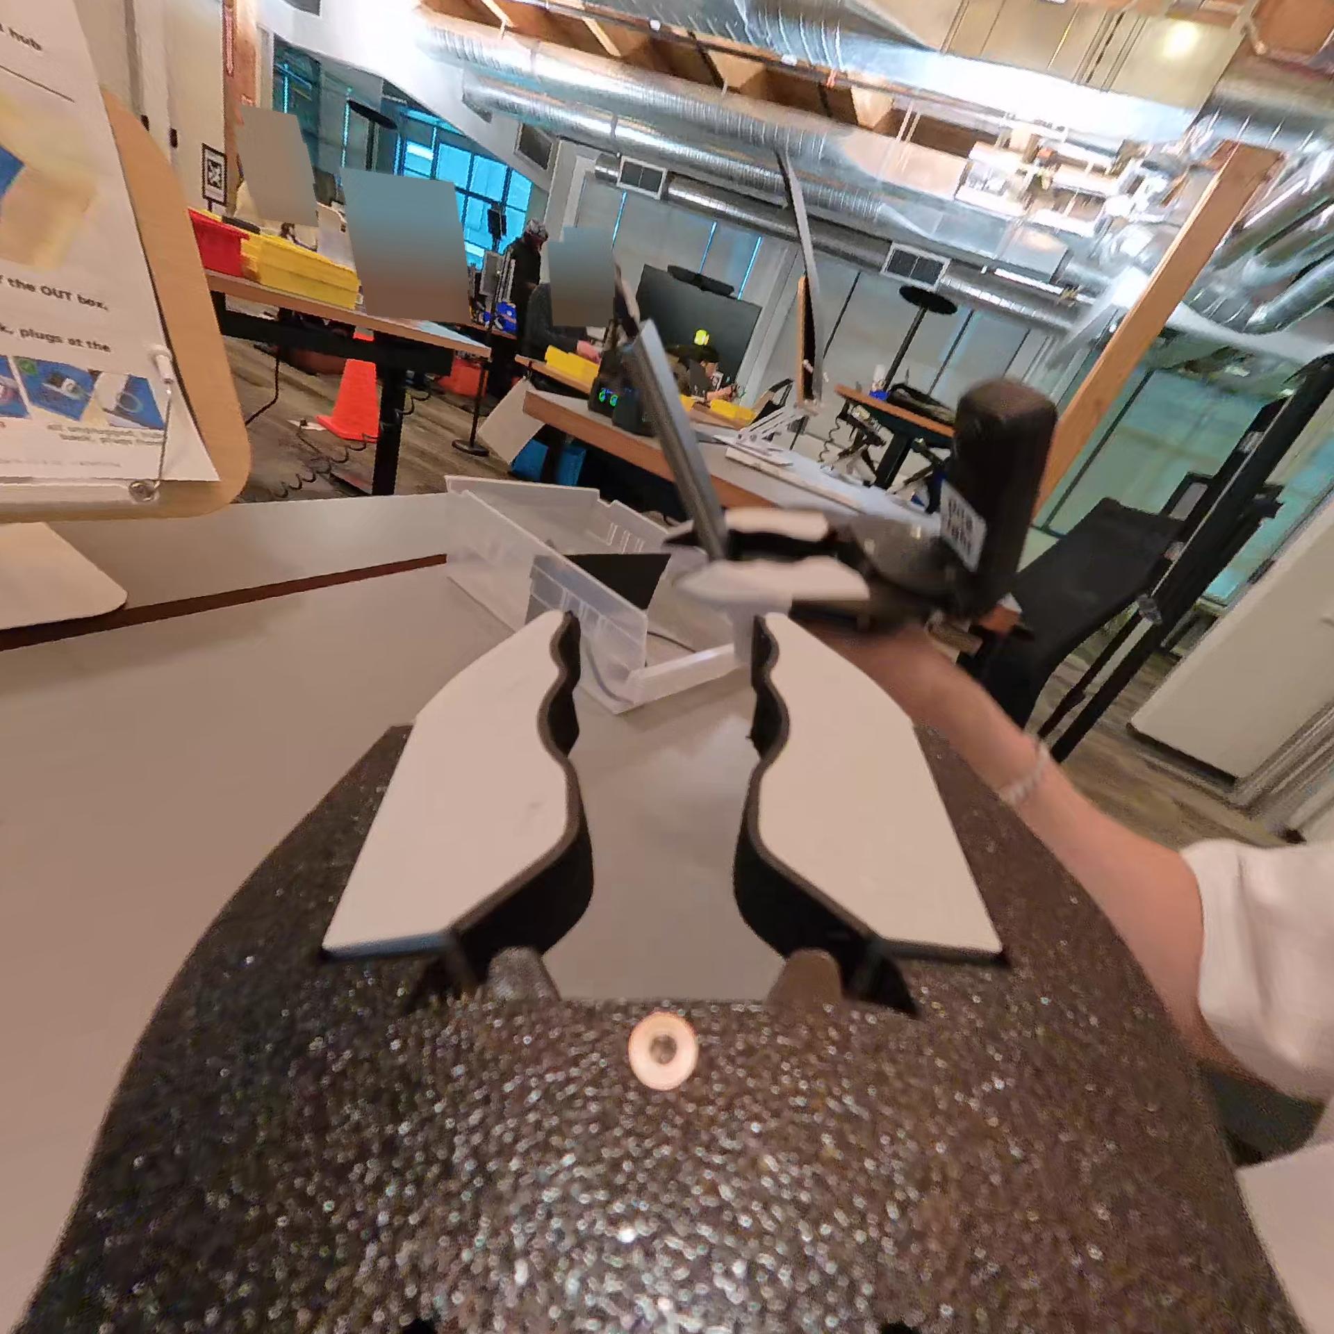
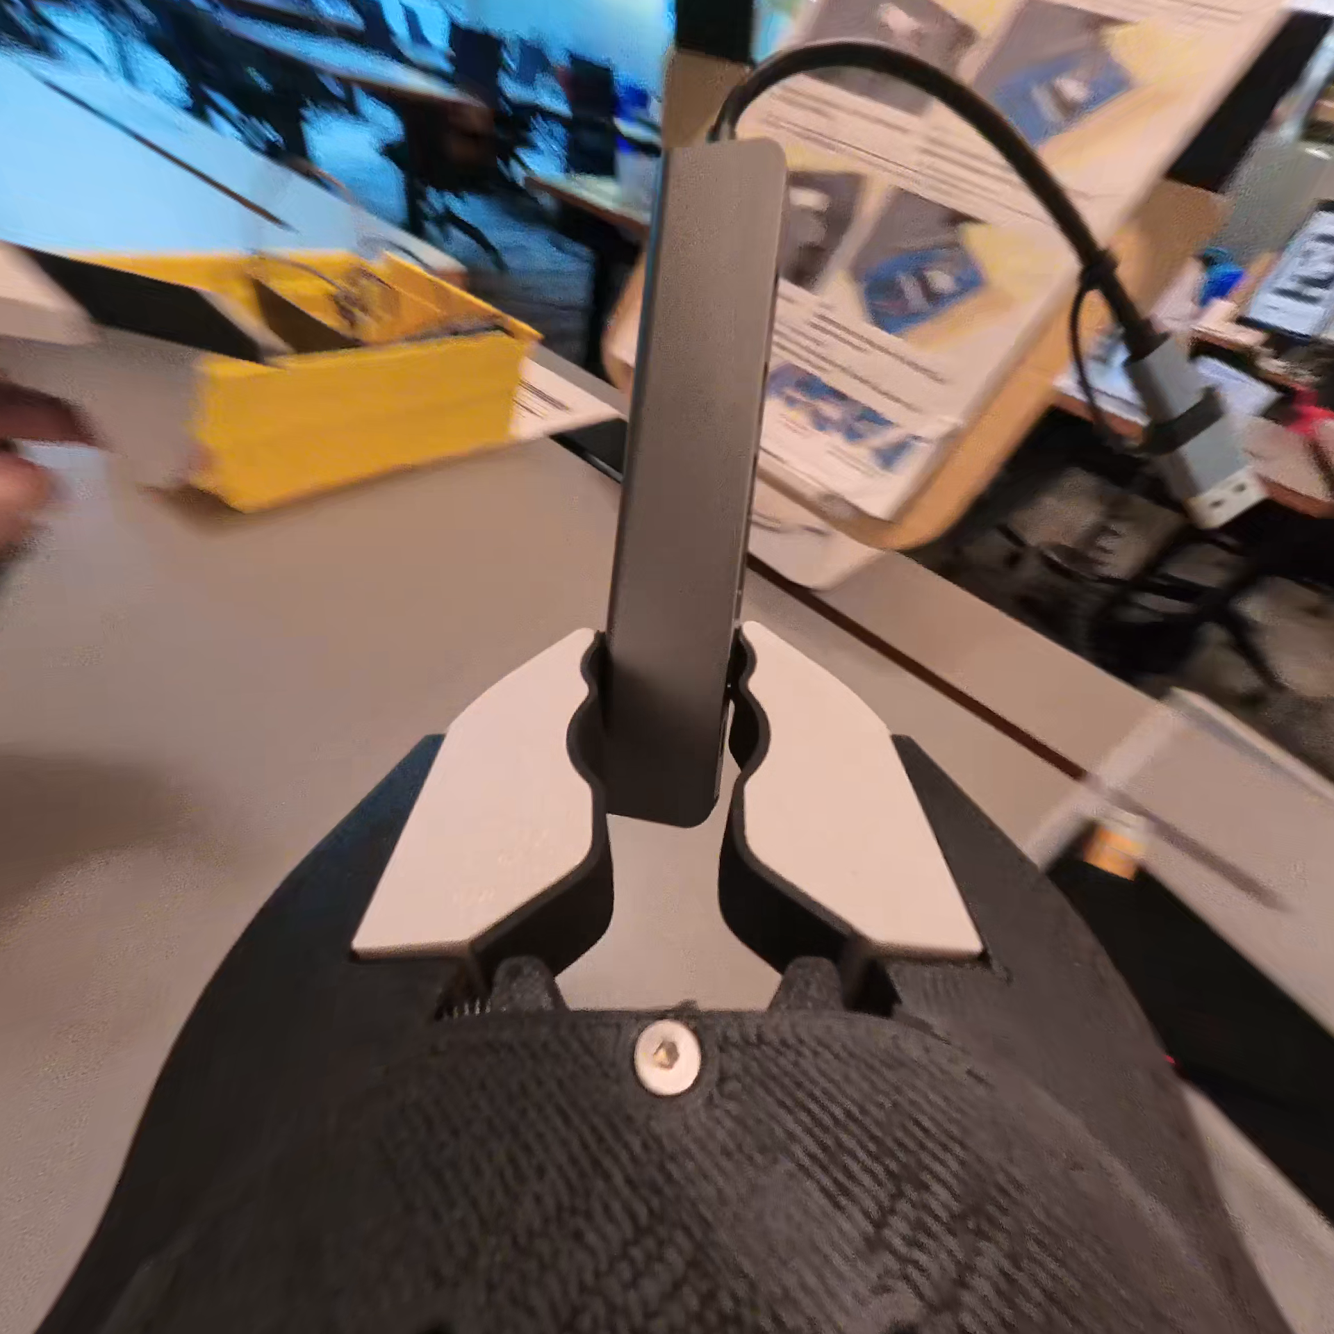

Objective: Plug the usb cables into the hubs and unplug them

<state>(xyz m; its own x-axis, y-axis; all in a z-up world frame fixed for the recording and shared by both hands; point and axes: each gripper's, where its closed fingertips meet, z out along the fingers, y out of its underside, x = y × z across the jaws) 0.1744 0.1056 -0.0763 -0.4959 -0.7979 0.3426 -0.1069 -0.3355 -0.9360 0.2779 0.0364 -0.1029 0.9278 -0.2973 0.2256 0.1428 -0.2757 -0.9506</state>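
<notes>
Between the right gripper jaws, a rigid, slick grey hub is clamped low, its cable dangling limp; left gripper jaws are held apart, empty.

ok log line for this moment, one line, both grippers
left gripper: open, empty, over table | right gripper: shut on grey usb hub, held off table | hub cable plug: dangling, unplugged

I count one slim dark grey metal hub in my right tongs, one clear plastic bin ahead of my left tongs, one yellow plastic bin.
</notes>
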